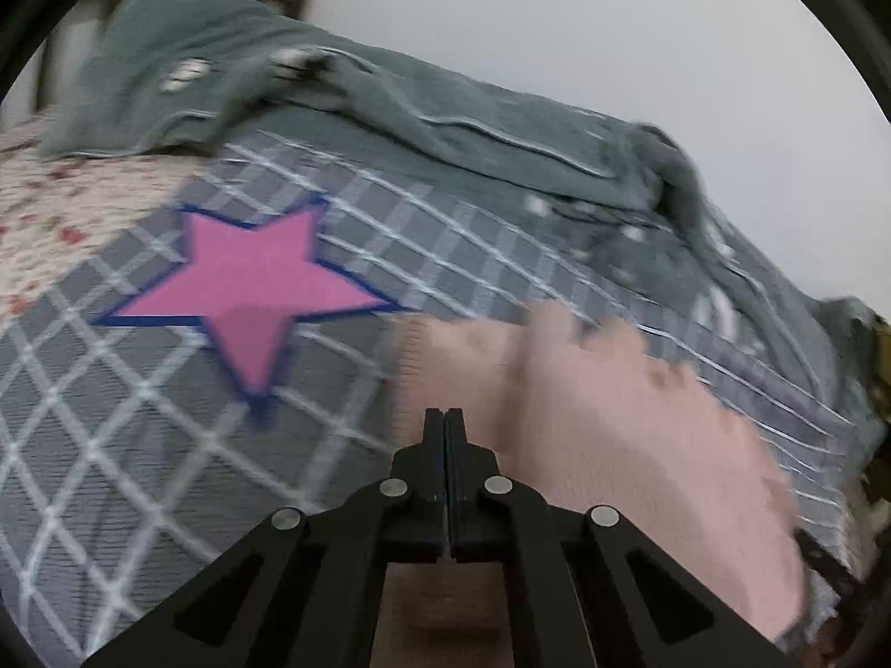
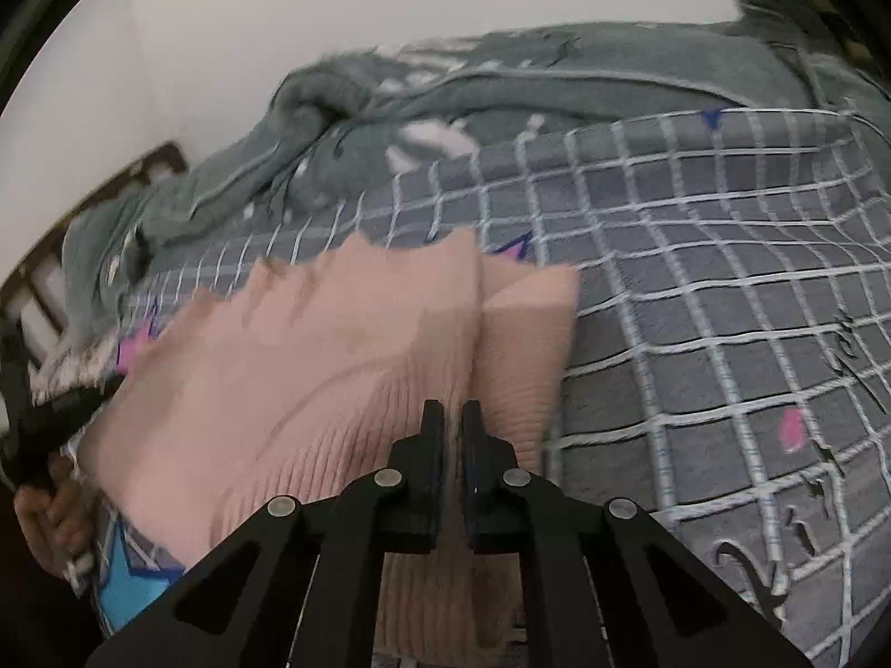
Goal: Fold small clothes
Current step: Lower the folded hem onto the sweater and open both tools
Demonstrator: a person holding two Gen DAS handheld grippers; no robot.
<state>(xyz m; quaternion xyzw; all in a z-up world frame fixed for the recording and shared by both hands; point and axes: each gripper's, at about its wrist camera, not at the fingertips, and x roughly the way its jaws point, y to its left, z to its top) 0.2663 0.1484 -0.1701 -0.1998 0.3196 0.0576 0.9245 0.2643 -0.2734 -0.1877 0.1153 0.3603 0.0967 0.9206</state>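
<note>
A small pink knit garment point(image 1: 612, 417) lies on the grey checked bedspread point(image 1: 139, 473). My left gripper point(image 1: 444, 417) has its jaws pressed together at the garment's left edge, with pink knit under them. In the right wrist view the garment point(image 2: 312, 356) spreads to the left, with a folded part point(image 2: 529, 334) on the right. My right gripper point(image 2: 451, 412) is nearly closed with pink knit pinched in the narrow gap. The other gripper point(image 2: 50, 423) and a hand point(image 2: 50, 517) show at the far left.
A pink star with a blue outline point(image 1: 250, 289) is printed on the bedspread. A rumpled grey-green blanket point(image 1: 390, 111) lies along the wall side, also in the right wrist view point(image 2: 501, 83). A floral sheet point(image 1: 67, 206) and a dark headboard point(image 2: 111, 189) border the bed.
</note>
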